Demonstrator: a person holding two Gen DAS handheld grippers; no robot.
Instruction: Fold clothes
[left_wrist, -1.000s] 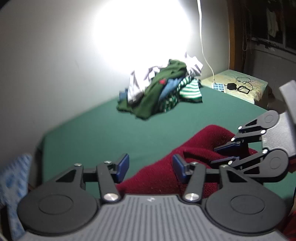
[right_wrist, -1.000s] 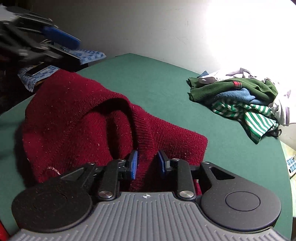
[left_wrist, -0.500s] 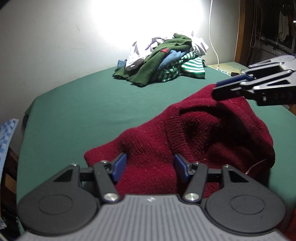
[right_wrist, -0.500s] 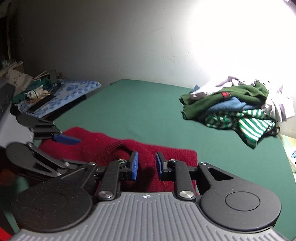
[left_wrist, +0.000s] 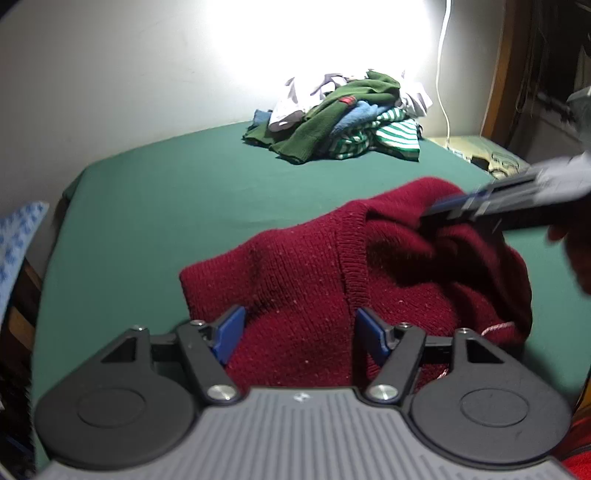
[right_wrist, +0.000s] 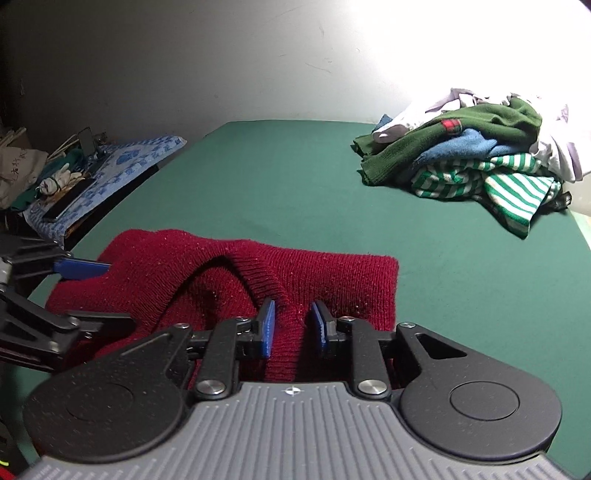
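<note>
On the near part of the green bed sheet (right_wrist: 295, 177) the dark red knit sweater (left_wrist: 314, 273) lies bunched, its fabric pinched by the narrowly parted right gripper (right_wrist: 293, 325) while the left gripper (left_wrist: 299, 332) opens wide around loose knit, so the freed side may slump and spoil the fold.
</note>
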